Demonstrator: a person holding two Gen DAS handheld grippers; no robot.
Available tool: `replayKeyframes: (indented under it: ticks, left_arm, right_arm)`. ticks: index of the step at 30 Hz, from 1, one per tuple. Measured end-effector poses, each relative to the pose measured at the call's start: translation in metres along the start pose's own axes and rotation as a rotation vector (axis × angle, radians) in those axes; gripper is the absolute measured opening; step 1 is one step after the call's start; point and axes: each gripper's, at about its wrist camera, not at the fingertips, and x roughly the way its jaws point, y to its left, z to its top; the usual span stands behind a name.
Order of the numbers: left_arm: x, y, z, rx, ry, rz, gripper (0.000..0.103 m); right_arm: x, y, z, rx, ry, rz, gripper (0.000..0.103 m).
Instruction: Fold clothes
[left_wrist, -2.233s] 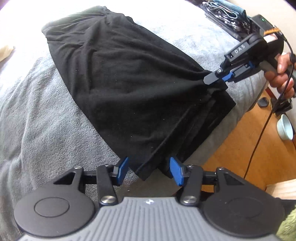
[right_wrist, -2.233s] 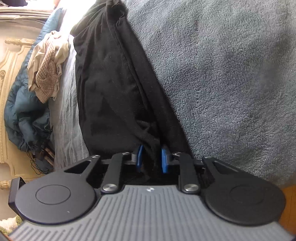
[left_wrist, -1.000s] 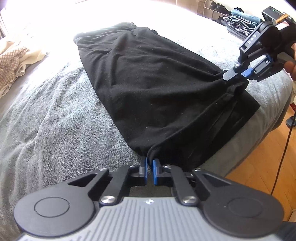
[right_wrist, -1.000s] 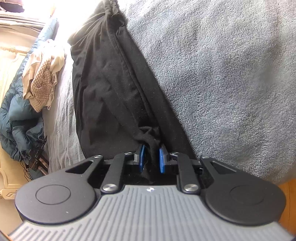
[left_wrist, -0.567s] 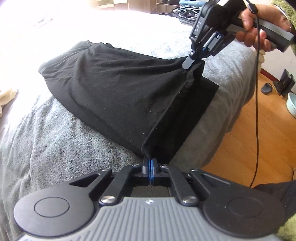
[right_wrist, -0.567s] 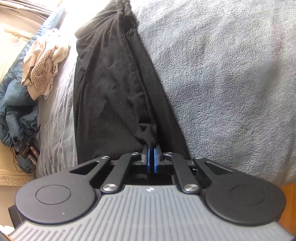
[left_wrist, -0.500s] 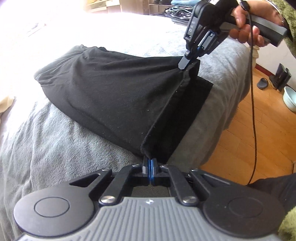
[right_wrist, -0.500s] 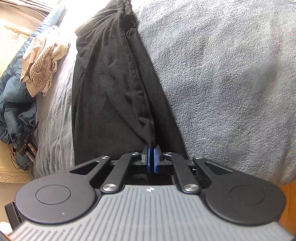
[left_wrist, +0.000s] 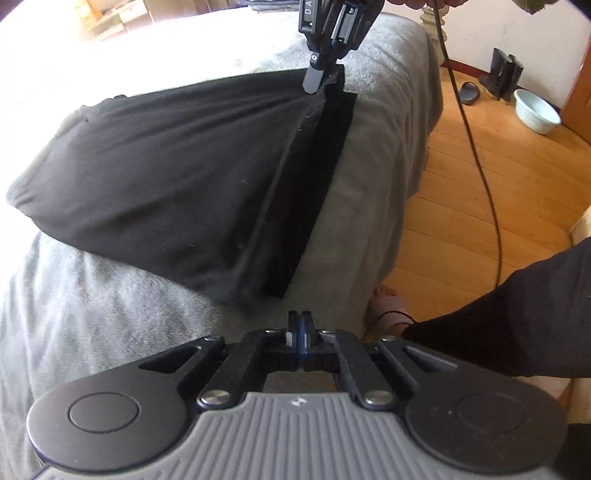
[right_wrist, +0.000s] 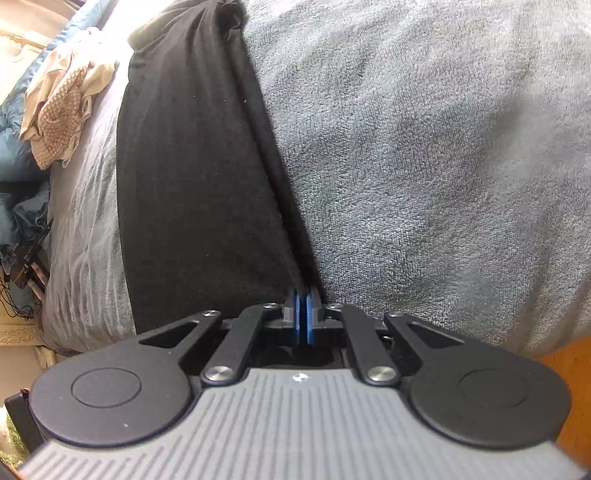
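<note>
Where left wrist view reaches floor: bowl (left_wrist: 537, 110), cable (left_wrist: 476, 147), bare foot (left_wrist: 386, 308).

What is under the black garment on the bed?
The black garment lies on a grey blanket that shows all around it. Its near edge is lifted, exposing a lower black layer. Anything beneath the flat part is covered.
</note>
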Motion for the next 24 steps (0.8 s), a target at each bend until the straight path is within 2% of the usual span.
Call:
replayKeyframes:
  ticks: [1,4,6,8,11,17,22,23,24]
  left_arm:
    - [-0.004,0.004,0.001,-0.029,0.004,-0.033,0.009]
    - [-0.02,0.02,0.002,-0.172,0.004,-0.107,0.027]
    - [-0.022,0.032,0.005,-0.278,-0.006,-0.115,0.043]
    - [-0.021,0.047,0.009,-0.389,-0.021,-0.107,0.047]
    - [-0.02,0.073,0.012,-0.561,-0.053,-0.098,0.06]
    - [0.016,0.104,0.014,-0.858,-0.039,-0.2,0.06]
    - [0.055,0.112,-0.007,-1.186,-0.011,-0.397,0.054]
    - [0.062,0.111,-0.011,-1.233,0.007,-0.418,0.047]
    - [0.064,0.109,-0.017,-1.271,0.019,-0.428,0.032]
  right_arm:
    - [-0.001,0.0,0.0,-0.002,-0.003,0.002,0.002]
    - [-0.001,0.0,-0.001,-0.008,0.004,0.016,0.002]
    - [-0.003,0.0,-0.002,-0.008,0.01,0.03,0.002]
    - [-0.008,-0.001,-0.003,0.003,0.008,0.047,0.002]
    - [-0.012,-0.005,-0.004,0.02,0.004,0.054,0.002]
    - [-0.009,-0.005,-0.004,0.041,0.004,0.055,0.002]
    - [-0.008,-0.006,-0.003,0.053,0.007,0.059,0.002]
    - [-0.008,-0.007,-0.003,0.056,0.008,0.06,0.002]
    - [-0.008,-0.007,-0.002,0.061,0.008,0.062,0.002]
